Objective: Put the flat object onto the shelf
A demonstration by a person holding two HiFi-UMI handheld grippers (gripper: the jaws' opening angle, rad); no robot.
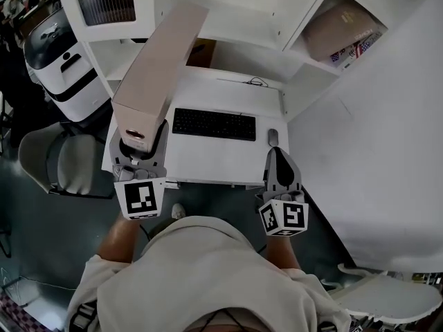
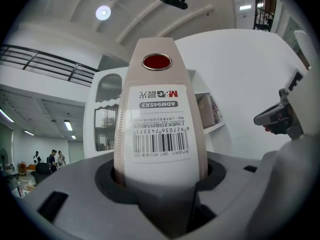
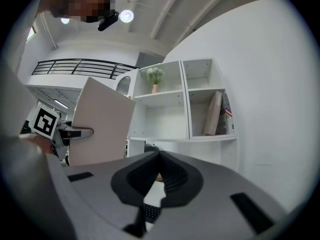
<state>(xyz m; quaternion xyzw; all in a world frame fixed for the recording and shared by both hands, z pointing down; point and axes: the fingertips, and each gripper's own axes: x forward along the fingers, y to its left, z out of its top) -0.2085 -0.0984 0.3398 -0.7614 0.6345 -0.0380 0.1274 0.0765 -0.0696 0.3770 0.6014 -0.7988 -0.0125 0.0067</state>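
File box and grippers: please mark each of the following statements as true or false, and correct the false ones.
1. The left gripper is clamped on one end of the beige file box. True.
2. The right gripper also grips the file box. False: the right gripper is empty, with its jaws together, and it is apart from the box.
3. A black keyboard lies on the white desk. True.
4. Every compartment of the shelf is empty. False: books lean in one compartment of the shelf, and a small plant stands in another.
5. The file box already rests on the desk. False: it is held up in the air above the desk.
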